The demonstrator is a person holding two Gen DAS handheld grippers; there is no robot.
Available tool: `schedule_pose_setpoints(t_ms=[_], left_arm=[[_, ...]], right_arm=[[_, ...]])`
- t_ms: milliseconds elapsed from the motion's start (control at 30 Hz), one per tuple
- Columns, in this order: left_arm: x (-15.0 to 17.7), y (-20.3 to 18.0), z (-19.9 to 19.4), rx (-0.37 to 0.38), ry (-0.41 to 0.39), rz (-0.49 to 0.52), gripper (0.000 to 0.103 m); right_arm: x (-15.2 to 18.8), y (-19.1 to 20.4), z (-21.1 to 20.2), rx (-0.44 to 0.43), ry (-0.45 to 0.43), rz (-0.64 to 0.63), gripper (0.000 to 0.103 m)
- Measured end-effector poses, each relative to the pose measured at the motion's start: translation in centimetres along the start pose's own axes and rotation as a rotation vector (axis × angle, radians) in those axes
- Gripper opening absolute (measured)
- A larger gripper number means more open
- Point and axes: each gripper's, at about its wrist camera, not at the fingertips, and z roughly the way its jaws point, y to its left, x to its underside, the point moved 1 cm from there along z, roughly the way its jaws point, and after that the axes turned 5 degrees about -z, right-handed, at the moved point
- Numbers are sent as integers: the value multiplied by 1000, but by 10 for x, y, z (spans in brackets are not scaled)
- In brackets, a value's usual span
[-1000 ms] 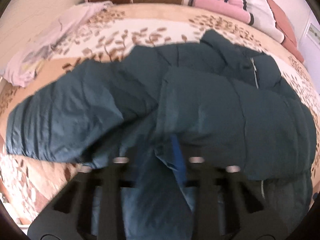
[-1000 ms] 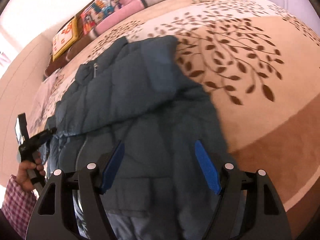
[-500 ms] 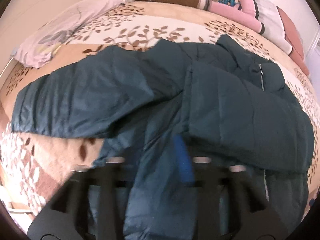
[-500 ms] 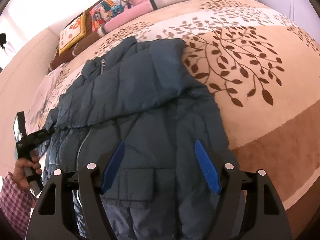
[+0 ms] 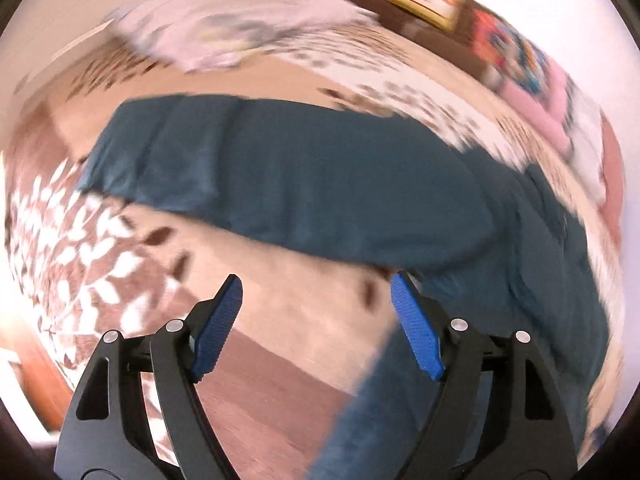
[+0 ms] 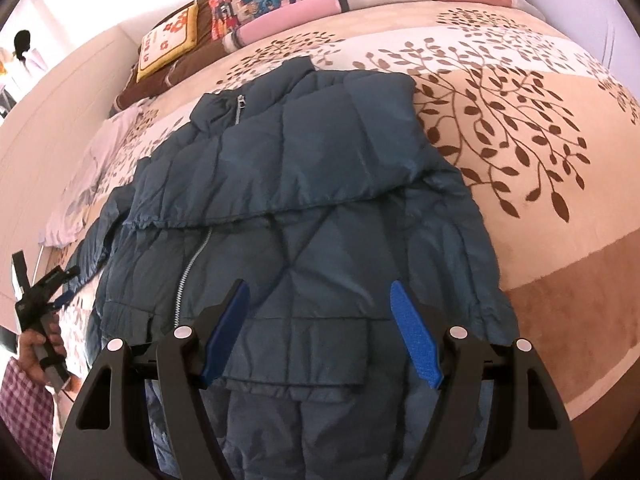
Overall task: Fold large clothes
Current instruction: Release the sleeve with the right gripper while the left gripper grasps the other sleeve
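- The teal puffer jacket (image 6: pixel 304 240) lies spread on the bed (image 6: pixel 540 208), collar toward the pillows (image 6: pixel 320 4) at the head end, hem at the near edge.
- One sleeve (image 6: pixel 280 160) is folded across the chest; the other sleeve (image 5: pixel 280 184) stretches out flat toward the bed's left side.
- Left hand-held gripper (image 5: pixel 316 324): jaws opening, nothing between the blue pads, only patterned bedspread beneath, just beside the outstretched sleeve. The view is blurred.
- Right hand-held gripper (image 6: pixel 320 332): jaws wide apart, empty, hovering over the jacket's lower front near the zipper (image 6: pixel 192 268).
- My read: the outstretched sleeve wants folding in next.
- Risk: slippery padded fabric may slide from a shallow pinch, so the sleeve drops crooked.
- Risk: a tug on that sleeve could drag the body and undo the fold on the chest.
- Risk: a lilac garment (image 5: pixel 224 36) lies beyond the sleeve; a wide sweep could catch it.
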Motion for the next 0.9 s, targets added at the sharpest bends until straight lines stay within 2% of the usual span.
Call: schedule_pose_setpoints(t_ms=[167,267,500,667,733,767,800,900], left_arm=[[-29,68,18,6,-3,-227,76],[-39,93,29,16,-2,-328,74],[-55,117,55,87,1,-460,58],[-58,120,65,98,-22,-556,57],[-60,120,64,80,-49,-569,47],[-63,119,64,65,-64,-548,25],[-65,119,65,58,-63,-517,11],[-70,118,61,54,-85,-491,5]], right_arm=[[-7,18,3,10,6,-33,72],[-11,27,8,18,14,-56,72],[-12,41,19,29,40,-89,72],[-13,46,23,34,44,-101,72],[-14,47,24,33,43,-103,72],[-14,47,25,33,45,-105,72],[-14,47,25,33,46,-105,72],[-13,46,25,28,49,-96,72]])
